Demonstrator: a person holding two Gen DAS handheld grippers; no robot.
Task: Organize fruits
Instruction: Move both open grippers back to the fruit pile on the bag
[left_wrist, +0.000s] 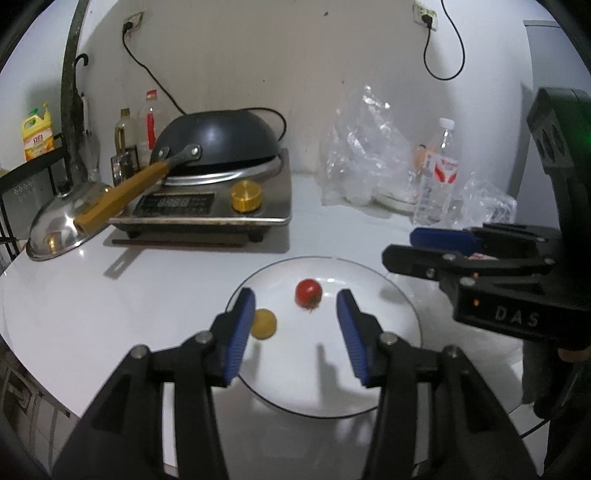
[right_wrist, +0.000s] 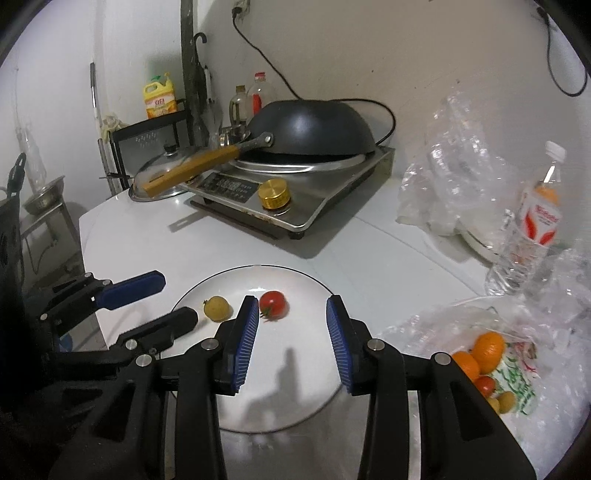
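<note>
So both tongs are partly spread and empty: the left tongs and the right tongs hover over the white plate without touching the red tomato or the small yellow fruit lying apart on it. That plate sits on a white worktop. An induction cooker carries an upturned wok by the wall, and a plastic bag of fruit lies at right.
</note>
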